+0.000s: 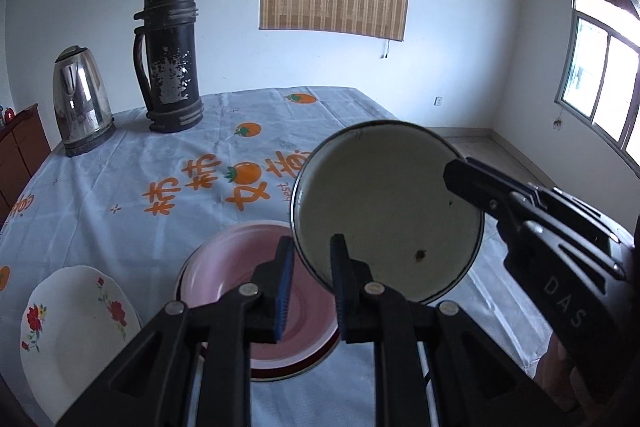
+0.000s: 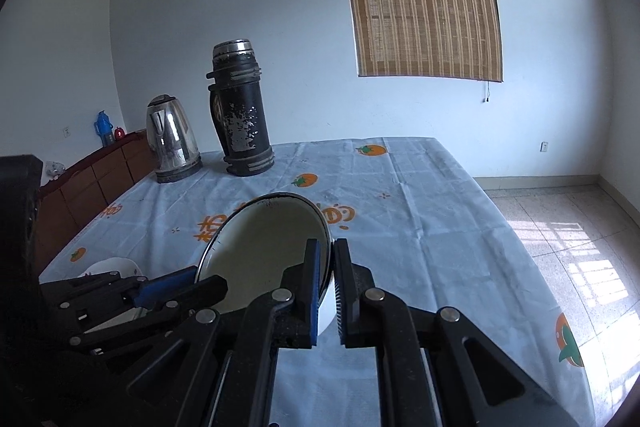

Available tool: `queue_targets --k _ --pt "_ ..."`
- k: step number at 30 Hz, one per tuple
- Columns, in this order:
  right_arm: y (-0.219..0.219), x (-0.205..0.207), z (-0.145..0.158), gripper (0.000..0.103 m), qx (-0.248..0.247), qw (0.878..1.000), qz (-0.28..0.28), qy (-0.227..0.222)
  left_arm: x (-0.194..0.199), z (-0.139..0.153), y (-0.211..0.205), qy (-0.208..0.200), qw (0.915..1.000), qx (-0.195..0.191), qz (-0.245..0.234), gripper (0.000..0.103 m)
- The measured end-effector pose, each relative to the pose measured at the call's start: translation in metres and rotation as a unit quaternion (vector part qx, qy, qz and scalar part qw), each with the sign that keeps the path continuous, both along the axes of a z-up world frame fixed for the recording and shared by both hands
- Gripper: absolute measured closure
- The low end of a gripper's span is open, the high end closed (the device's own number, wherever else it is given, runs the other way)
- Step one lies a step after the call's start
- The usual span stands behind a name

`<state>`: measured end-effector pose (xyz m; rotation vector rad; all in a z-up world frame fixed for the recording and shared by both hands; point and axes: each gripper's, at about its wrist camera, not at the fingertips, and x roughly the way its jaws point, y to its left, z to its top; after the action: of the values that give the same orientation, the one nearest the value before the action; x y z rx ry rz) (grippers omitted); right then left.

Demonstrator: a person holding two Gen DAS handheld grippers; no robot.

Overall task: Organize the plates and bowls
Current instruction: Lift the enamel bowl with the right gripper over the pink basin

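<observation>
A white enamel bowl (image 1: 384,211) with a dark rim hangs tilted above the table, held from both sides. My left gripper (image 1: 312,247) is shut on its near-left rim, blue pads either side of the edge. My right gripper (image 1: 456,173) is shut on the opposite rim. In the right wrist view the right gripper (image 2: 332,255) pinches the bowl (image 2: 272,247) at its right edge, and the left gripper (image 2: 196,275) clamps the left edge. Below the bowl a pink bowl (image 1: 240,275) rests in a red-rimmed dish. A white floral plate (image 1: 72,319) lies at the left.
A steel kettle (image 1: 82,99) and a tall black thermos (image 1: 170,55) stand at the far-left end of the table, on a pale blue cloth (image 1: 160,155) with orange prints. A wooden cabinet (image 2: 92,183) runs along the left. The table's right edge (image 2: 520,239) drops to tiled floor.
</observation>
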<state>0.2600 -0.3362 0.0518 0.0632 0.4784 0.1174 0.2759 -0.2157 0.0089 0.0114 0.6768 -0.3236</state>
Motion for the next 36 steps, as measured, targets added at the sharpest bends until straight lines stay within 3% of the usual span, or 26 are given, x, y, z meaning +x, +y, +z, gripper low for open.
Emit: queue_targets --k 17,36 --pt "0.049 0.01 0.002 0.095 0.0 0.999 0.037 0.009 0.0 0.002 0.053 -0.01 0.9992 -0.011 0.036 0.088" --pt "0.055 0.029 -0.034 0.095 0.006 0.997 0.04 0.064 0.011 -0.018 0.06 0.024 0.9989 -0.014 0.038 0.088"
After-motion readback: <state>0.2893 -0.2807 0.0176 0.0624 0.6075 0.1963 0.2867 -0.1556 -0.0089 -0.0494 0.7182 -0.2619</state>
